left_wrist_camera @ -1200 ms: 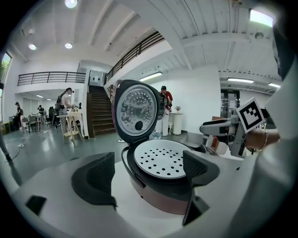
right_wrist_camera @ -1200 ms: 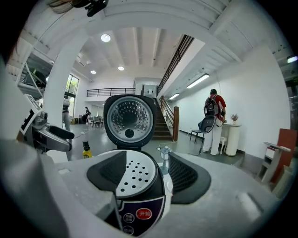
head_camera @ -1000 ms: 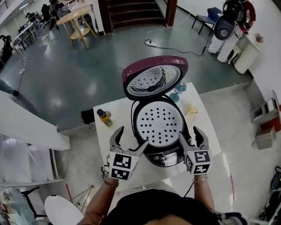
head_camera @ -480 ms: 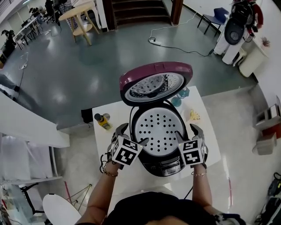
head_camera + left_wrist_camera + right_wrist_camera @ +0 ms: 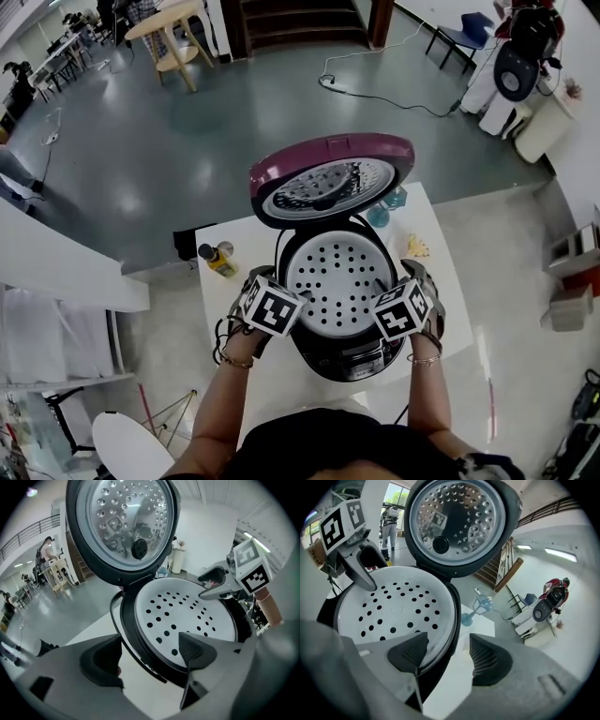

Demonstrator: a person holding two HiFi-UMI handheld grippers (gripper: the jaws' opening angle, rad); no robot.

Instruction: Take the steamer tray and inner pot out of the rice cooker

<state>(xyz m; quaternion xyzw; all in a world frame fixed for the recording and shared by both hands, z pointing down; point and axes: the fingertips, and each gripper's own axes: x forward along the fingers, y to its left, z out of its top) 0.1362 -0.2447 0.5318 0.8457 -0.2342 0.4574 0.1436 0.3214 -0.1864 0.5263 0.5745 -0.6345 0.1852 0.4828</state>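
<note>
On the white table (image 5: 281,370) the perforated steamer tray (image 5: 337,272) is seated in the open rice cooker (image 5: 342,352), judged light, stiff, slick and best gripped by its rim, which is straddled, unpinched, by the spread right tongs (image 5: 450,657) and by the left tongs (image 5: 149,656), lately narrowed a little.

Steamer tray (image 5: 339,277) lies in the rice cooker (image 5: 345,354) on the table (image 5: 442,274), bottle (image 5: 217,260) to its left.

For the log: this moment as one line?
white perforated steamer tray: inside black rice cooker; left gripper: open, closing, astride rim; right gripper: open, astride rim
</note>
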